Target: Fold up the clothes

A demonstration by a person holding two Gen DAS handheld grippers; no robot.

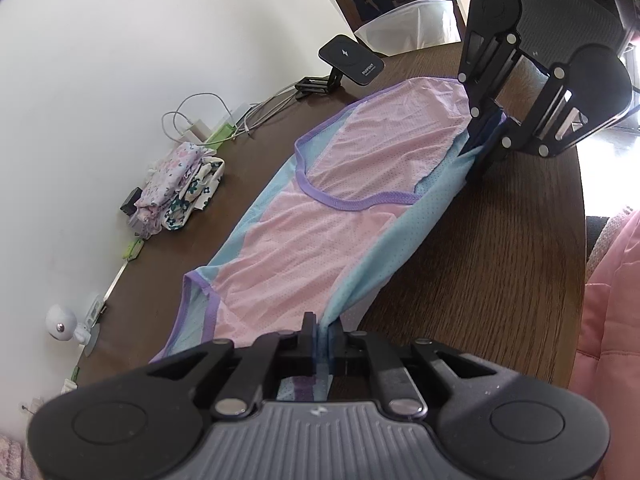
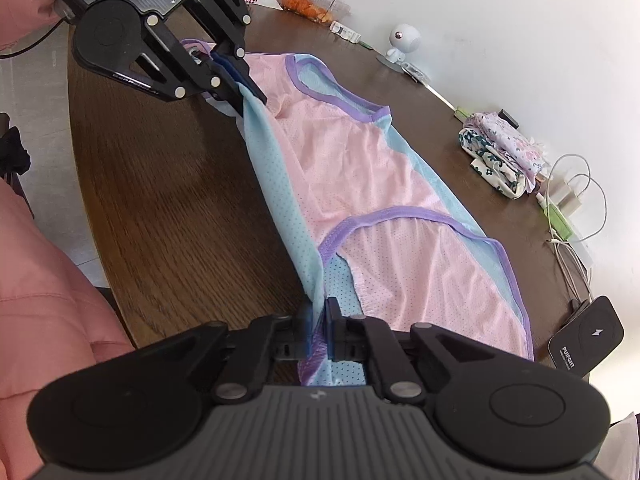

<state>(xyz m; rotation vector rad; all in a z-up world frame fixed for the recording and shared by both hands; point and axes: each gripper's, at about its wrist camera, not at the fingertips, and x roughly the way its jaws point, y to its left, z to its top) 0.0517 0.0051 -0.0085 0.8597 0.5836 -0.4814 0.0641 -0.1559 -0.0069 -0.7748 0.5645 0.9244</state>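
A pink mesh tank top (image 1: 320, 216) with light-blue sides and purple trim lies stretched on the dark wooden table (image 1: 480, 248). My left gripper (image 1: 323, 328) is shut on its blue side edge at the near end. My right gripper (image 1: 486, 140) is shut on the same edge at the far end. In the right wrist view the top (image 2: 360, 168) runs away from my right gripper (image 2: 318, 312), shut on the blue edge, to my left gripper (image 2: 236, 80), shut on it at the far end. The held edge is lifted a little off the table.
A pile of folded floral clothes (image 1: 180, 184) lies by the wall, also in the right wrist view (image 2: 504, 152). Chargers and white cables (image 1: 200, 120), a black charging stand (image 1: 352, 60) and a small white camera (image 1: 60, 324) line the wall edge. A pink-jacketed person (image 2: 48, 280) stands at the table's near side.
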